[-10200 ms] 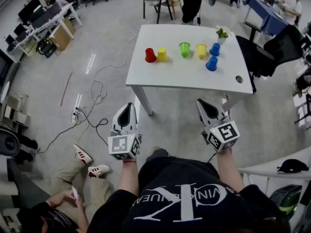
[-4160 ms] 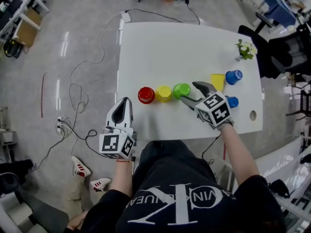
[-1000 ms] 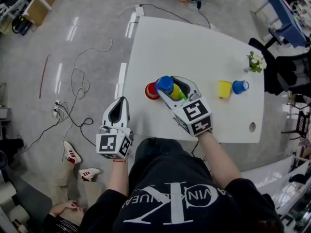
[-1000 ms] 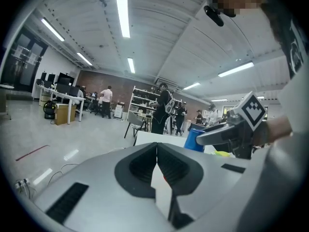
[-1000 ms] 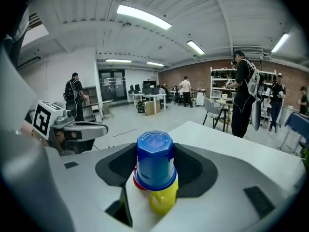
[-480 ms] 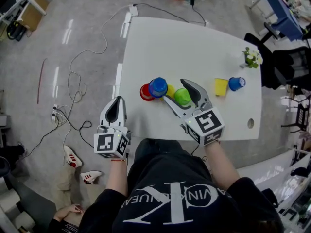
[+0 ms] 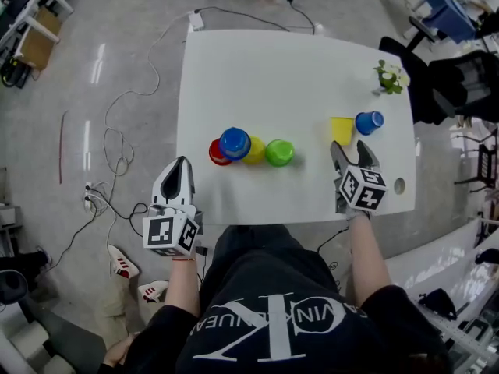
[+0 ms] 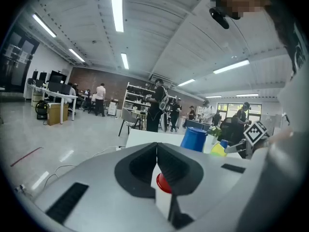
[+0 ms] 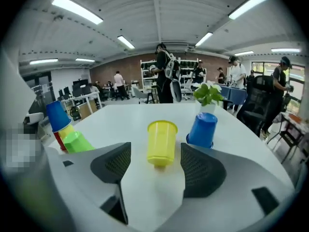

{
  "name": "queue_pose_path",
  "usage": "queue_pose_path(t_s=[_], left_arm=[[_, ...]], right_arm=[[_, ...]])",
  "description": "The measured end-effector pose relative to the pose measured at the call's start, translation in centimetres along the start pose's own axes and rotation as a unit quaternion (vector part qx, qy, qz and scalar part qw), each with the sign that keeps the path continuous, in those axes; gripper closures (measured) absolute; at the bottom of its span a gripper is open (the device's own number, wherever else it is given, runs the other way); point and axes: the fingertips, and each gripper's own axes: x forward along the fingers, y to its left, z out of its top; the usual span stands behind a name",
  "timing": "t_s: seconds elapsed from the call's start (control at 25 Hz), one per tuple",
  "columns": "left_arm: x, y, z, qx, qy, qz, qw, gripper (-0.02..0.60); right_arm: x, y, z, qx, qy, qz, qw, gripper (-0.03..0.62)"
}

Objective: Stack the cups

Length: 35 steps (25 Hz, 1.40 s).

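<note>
At the table's left stand a red cup (image 7: 214, 153), a blue cup (image 7: 235, 142) upside down on a yellow one (image 7: 256, 152), and a green cup (image 7: 279, 153). To the right stand a second yellow cup (image 7: 341, 130) (image 9: 161, 143), wide end up, and a second blue cup (image 7: 369, 121) (image 9: 203, 129), upside down. My right gripper (image 7: 351, 153) (image 9: 156, 147) is open, its jaws just opened wide, and the yellow cup stands just beyond the tips, untouched. My left gripper (image 7: 181, 164) (image 8: 157, 146) is shut and empty, off the table's near left edge.
A small potted plant (image 7: 387, 75) stands at the far right of the white table (image 7: 265, 68). A round hole (image 7: 399, 185) sits near the table's right front corner. Cables (image 7: 117, 154) run over the floor to the left. Chairs and people fill the room behind.
My right gripper let go of the blue cup on the left yellow cup, opened, and swung right to the second yellow cup. The left gripper barely shifted.
</note>
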Motion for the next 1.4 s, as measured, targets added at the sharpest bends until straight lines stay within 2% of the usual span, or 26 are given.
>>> queue_pose_path(t_s=[0.24, 0.36, 0.4, 0.48, 0.56, 0.64, 0.68, 0.72, 0.76, 0.8, 0.84, 0.88, 1.0, 1.04, 1.08, 1.2, 1.32, 1.36, 1.4], left_arm=[[0.0, -0.5, -0.8, 0.005, 0.014, 0.001, 0.9999, 0.577], [-0.3, -0.6, -1.2, 0.006, 0.02, 0.002, 0.9998, 0.577], [-0.4, -0.5, -1.3, 0.006, 0.022, 0.003, 0.9997, 0.577], [-0.5, -0.5, -1.3, 0.006, 0.022, 0.005, 0.9997, 0.577], [-0.5, -0.5, -1.3, 0.006, 0.02, 0.005, 0.9998, 0.577], [-0.4, -0.6, -1.1, 0.006, 0.015, 0.004, 0.9999, 0.577], [-0.3, -0.8, -1.0, 0.006, 0.012, 0.003, 0.9999, 0.577], [-0.3, -0.9, -0.9, 0.006, 0.009, 0.0, 0.9999, 0.577], [-0.2, -1.1, -0.7, 0.006, 0.005, -0.002, 1.0, 0.577], [-0.1, -1.2, -0.6, 0.005, 0.001, -0.003, 1.0, 0.577], [-0.1, -1.4, -0.5, 0.004, -0.002, -0.004, 1.0, 0.577], [0.0, -1.5, -0.4, 0.001, -0.006, -0.003, 1.0, 0.577], [0.1, -1.7, -0.1, -0.01, -0.013, 0.001, 0.9999, 0.577], [0.1, -1.8, -0.1, -0.013, -0.016, 0.003, 0.9998, 0.577], [0.2, -2.0, 0.0, -0.016, -0.02, 0.005, 0.9997, 0.577], [0.1, -2.4, 0.7, -0.019, -0.034, -0.001, 0.9992, 0.577], [-0.6, -2.3, 0.7, -0.024, -0.04, 0.001, 0.9989, 0.577], [-1.1, -2.1, 0.4, -0.03, -0.04, 0.006, 0.9988, 0.577], [-1.5, -1.8, 0.2, -0.035, -0.04, 0.012, 0.9985, 0.577]], right_arm=[[3.1, -0.9, -1.4, 0.037, 0.042, 0.022, 0.998, 0.256], [3.8, -1.3, -1.8, 0.036, 0.054, 0.025, 0.998, 0.309], [3.8, -1.3, -1.8, 0.029, 0.056, 0.025, 0.998, 0.35], [3.4, -1.2, -1.4, 0.006, 0.052, 0.031, 0.998, 0.359], [2.5, -0.3, -0.3, -0.04, 0.037, 0.047, 0.997, 0.359], [1.0, 1.5, 1.6, -0.14, 0.017, 0.078, 0.987, 0.359], [0.0, 2.8, 2.6, -0.213, 0.008, 0.096, 0.972, 0.359], [-1.0, 4.3, 3.6, -0.294, 0.001, 0.112, 0.949, 0.359], [-2.0, 5.9, 4.5, -0.376, -0.005, 0.127, 0.918, 0.359], [-2.8, 7.3, 5.1, -0.457, -0.007, 0.14, 0.878, 0.36], [-3.6, 8.6, 5.6, -0.536, -0.005, 0.148, 0.831, 0.359], [-4.2, 9.7, 5.9, -0.61, 0.001, 0.153, 0.777, 0.36], [-5.3, 12.2, 5.7, -0.786, 0.025, 0.157, 0.598, 0.36], [-5.3, 13.0, 5.8, -0.826, 0.025, 0.154, 0.542, 0.36], [-5.2, 13.9, 6.0, -0.856, 0.018, 0.149, 0.494, 0.36], [-4.6, 16.2, 6.0, -0.915, 0.005, 0.139, 0.38, 0.361], [-3.9, 16.6, 5.0, -0.96, 0.038, 0.126, 0.245, 0.359], [-3.8, 17.1, 4.6, -0.969, 0.039, 0.126, 0.21, 0.359], [-3.7, 17.7, 4.3, -0.975, 0.037, 0.125, 0.181, 0.359]])
